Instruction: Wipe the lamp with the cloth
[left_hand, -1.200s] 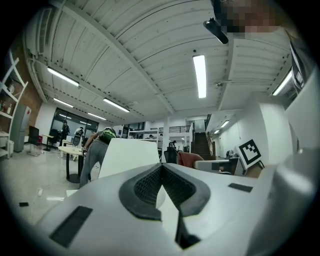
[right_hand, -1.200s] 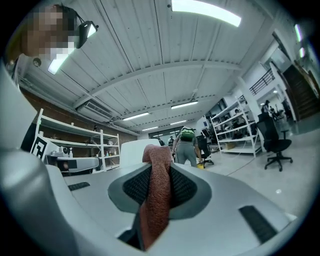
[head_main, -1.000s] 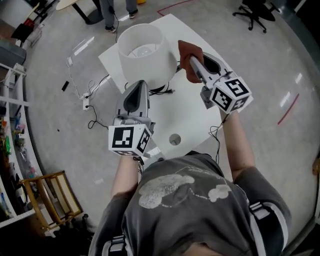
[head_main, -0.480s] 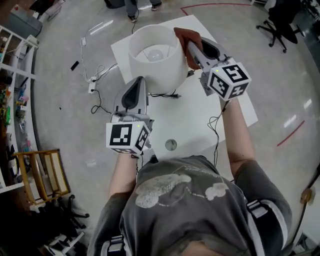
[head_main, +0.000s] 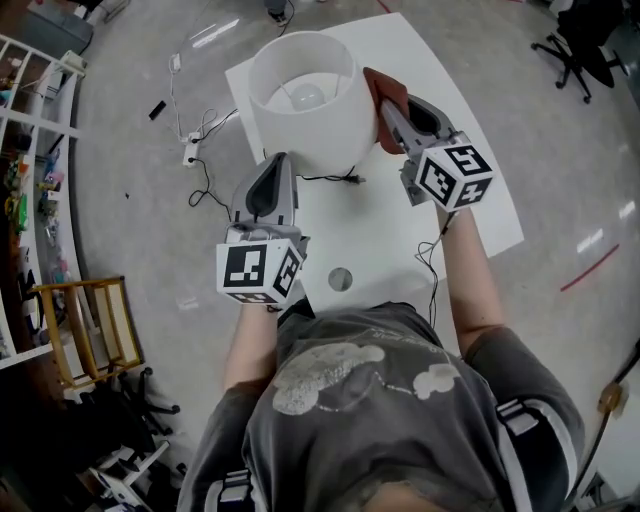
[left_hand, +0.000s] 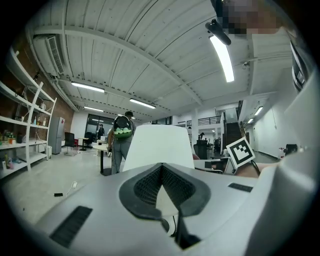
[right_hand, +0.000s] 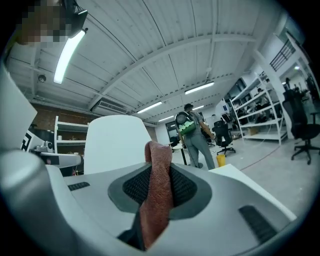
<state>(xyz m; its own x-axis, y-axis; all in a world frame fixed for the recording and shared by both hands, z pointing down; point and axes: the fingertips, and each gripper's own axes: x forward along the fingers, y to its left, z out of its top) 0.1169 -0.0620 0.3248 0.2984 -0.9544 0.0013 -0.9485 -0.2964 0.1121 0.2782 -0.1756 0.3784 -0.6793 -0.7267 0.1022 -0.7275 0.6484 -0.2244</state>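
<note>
Reaching forward, right gripper (head_main: 387, 106) clamped on cloth (head_main: 382, 86) beside lamp (head_main: 305, 105); left gripper (head_main: 276, 162) closed, empty, nearer the body.

Your lamp (head_main: 303, 100) has a plain white shade and stands on a white table (head_main: 375, 235). The cloth (head_main: 384, 90) in your right gripper (head_main: 388, 112) is a rusty red-brown weave. That gripper and your left gripper (head_main: 277, 162) are light grey with black ribbed pads, and each carries a white cube (head_main: 258, 272) with black square markers. Your shirt (head_main: 400, 420) is dark grey with a pale print.
</note>
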